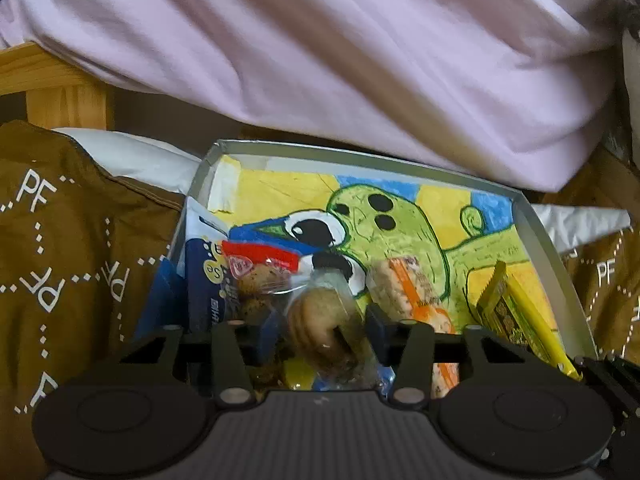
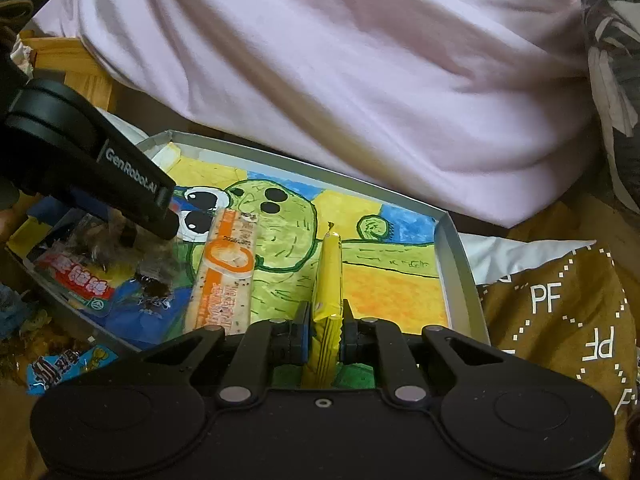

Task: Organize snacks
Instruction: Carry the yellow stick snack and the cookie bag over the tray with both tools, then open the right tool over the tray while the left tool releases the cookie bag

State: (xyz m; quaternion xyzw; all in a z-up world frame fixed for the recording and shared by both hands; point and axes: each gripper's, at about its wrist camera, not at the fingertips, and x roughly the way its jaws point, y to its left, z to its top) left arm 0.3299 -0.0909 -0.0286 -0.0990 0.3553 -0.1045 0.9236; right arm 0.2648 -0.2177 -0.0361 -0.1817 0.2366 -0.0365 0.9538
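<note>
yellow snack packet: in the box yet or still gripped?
Still gripped. The right gripper jaws clamp the yellow packet, which stands on edge over the box.

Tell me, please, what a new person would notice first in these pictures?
The bright green cartoon drawing lining the floor of the grey tray stands out first. Next, the right gripper pinches a yellow snack packet over the tray, while the left gripper reaches over a clear cookie packet.

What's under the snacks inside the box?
A crayon drawing of a green big-eyed creature on yellow and blue lines the box bottom. The snack packets cover its lower left part.
</note>
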